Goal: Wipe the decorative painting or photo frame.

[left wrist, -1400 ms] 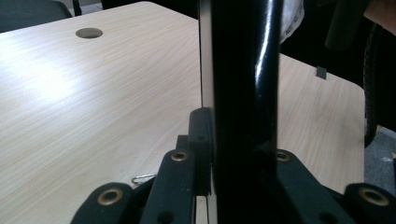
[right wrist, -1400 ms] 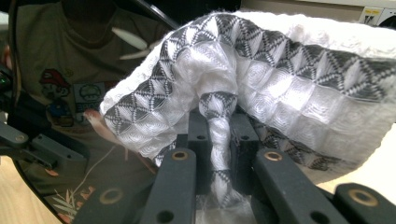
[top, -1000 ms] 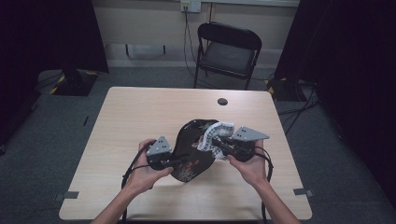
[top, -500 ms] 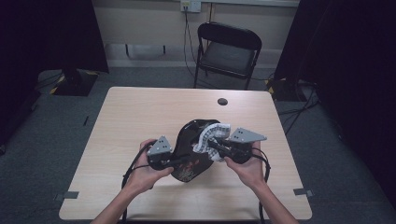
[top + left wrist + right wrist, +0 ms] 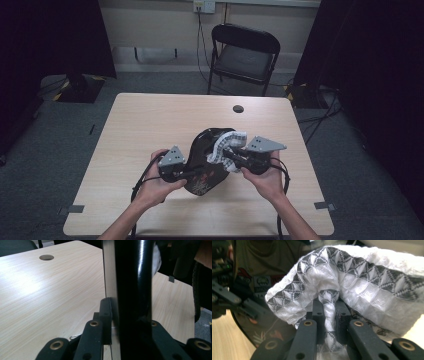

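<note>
L gripper (image 5: 192,172) pinches the rim of a black plate (image 5: 202,157), held tilted just above the table (image 5: 150,125) near its front edge; R gripper (image 5: 225,155) clamps a white-grey cloth (image 5: 227,145) against its face. Step: wiping, prob. Next: rub cloth across w/ plate held steady

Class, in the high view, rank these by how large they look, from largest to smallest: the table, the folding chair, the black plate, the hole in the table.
1. Table
2. Chair, though it stands farther from the camera
3. Plate
4. Hole
</note>
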